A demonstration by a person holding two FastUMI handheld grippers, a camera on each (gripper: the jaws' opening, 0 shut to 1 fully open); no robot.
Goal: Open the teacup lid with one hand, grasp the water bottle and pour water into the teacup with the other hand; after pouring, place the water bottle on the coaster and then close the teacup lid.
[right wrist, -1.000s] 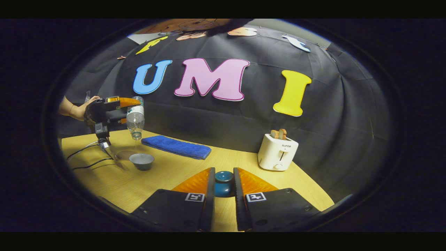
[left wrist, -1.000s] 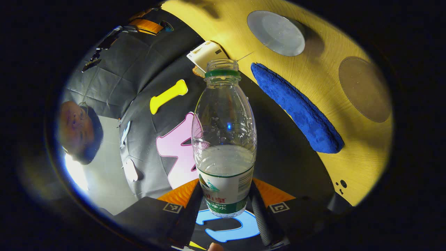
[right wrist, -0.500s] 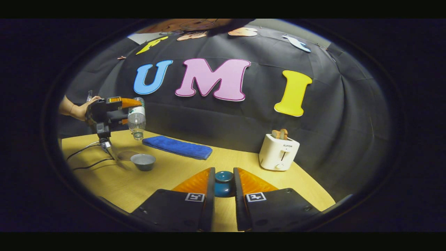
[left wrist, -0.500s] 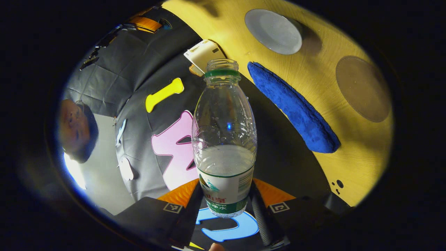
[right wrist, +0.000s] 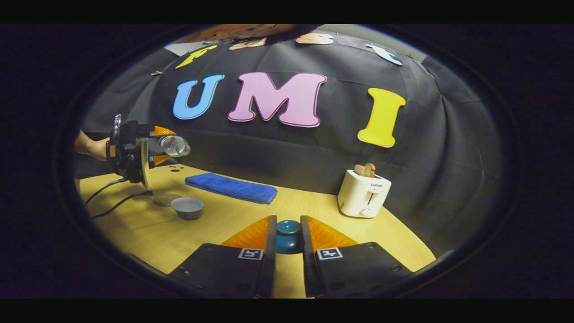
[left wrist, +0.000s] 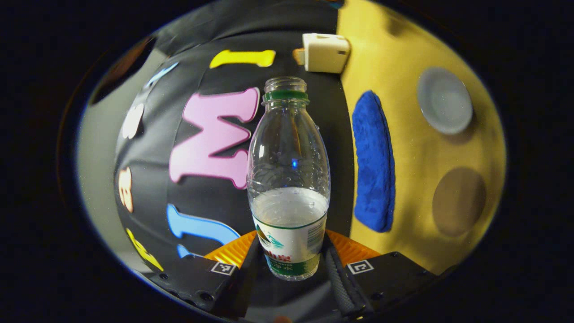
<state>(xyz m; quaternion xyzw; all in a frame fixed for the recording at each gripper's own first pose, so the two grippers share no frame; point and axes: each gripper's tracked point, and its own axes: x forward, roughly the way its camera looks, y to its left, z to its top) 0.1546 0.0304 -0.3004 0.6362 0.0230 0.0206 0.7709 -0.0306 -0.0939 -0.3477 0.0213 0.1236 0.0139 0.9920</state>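
Observation:
My left gripper point(left wrist: 289, 264) is shut on the labelled lower part of an uncapped clear water bottle point(left wrist: 289, 179), about a third full. In the right gripper view that left gripper point(right wrist: 134, 152) holds the bottle point(right wrist: 172, 146) roughly level above the table's left end, its mouth pointing right. Below it stands the open grey teacup point(right wrist: 187, 207), also the teacup point(left wrist: 444, 106), with a round brown coaster point(right wrist: 165, 199), also the coaster point(left wrist: 458, 202), just beside it. My right gripper point(right wrist: 287, 242) is shut on the knob of the dark teal lid point(right wrist: 287, 237), held over the table's near side.
A folded blue cloth point(right wrist: 231, 188) lies behind the cup along the wall. A white toaster point(right wrist: 364, 194) with bread stands at the right. Black cables point(right wrist: 112, 197) trail over the wooden table point(right wrist: 224, 229) at the left edge. A hand point(right wrist: 89, 146) holds the left gripper.
The left gripper has rotated the bottle from mouth-down over the cup back toward level; the thin stream seen a second ago has stopped. The right gripper with the lid has stayed put.

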